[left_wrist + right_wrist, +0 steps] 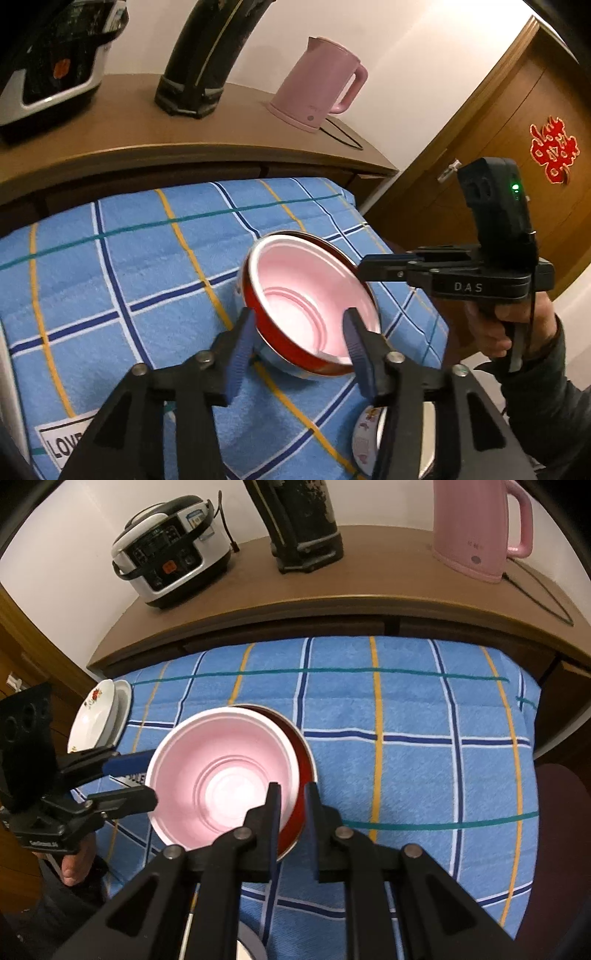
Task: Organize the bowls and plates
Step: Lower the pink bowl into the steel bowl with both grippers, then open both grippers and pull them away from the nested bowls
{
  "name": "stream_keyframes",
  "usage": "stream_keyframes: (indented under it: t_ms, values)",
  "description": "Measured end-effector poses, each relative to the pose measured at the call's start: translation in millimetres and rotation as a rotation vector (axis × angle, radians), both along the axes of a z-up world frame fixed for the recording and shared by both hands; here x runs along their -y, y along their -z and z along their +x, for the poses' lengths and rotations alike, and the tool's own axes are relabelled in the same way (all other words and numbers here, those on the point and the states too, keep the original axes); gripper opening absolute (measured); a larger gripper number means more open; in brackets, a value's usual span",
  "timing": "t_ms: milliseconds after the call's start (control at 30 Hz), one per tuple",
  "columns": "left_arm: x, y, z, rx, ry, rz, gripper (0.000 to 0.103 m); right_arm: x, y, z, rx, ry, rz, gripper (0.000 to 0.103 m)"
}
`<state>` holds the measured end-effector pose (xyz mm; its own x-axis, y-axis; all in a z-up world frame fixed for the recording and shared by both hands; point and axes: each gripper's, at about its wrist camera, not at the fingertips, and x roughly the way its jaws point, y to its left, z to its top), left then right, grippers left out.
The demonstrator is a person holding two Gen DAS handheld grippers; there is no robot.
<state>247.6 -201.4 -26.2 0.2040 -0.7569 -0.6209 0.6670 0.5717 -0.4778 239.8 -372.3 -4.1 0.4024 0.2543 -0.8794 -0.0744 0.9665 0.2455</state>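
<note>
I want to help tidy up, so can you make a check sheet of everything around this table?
Surface: blue checked cloth, lying flat.
Job's things: pink bowl nested in red bowl; flowered plate at the cloth's edge.
Clutter: rice cooker and pink kettle on the wooden cabinet behind.
Grippers: left gripper jaws open, close to the bowls, not gripping; right gripper jaws shut on the red bowl, pink bowl's rim also between them.
Cables: kettle cord on the cabinet.
Surroundings: wooden door with red paper decoration.

Patterned bowl (365, 439) mostly behind left tool (299, 332)
</note>
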Motion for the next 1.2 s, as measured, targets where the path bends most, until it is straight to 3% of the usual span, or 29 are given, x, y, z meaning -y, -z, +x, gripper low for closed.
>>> stream_keyframes:
  t_ms: [200, 333, 433, 567, 1200]
  values:
    - [3, 7, 2, 0.016, -0.009, 0.04, 0.053, 1, 1, 0, 0.008, 0.006, -0.008, 0.019]
    - [10, 15, 2, 0.037, -0.021, 0.111, 0.053, -4, 2, -3, 0.023, -0.006, -0.05, 0.037]
    - [9, 23, 10, 0.016, -0.053, 0.148, 0.053, -6, 6, -3, 0.021, -0.011, -0.077, 0.037]
    - [8, 26, 14, 0.004, -0.06, 0.142, 0.053, -5, 7, -4, 0.026, -0.006, -0.089, 0.041]
    - [11, 10, -1, 0.166, -0.089, 0.156, 0.053, -1, 12, -10, 0.042, 0.007, -0.08, 0.044]
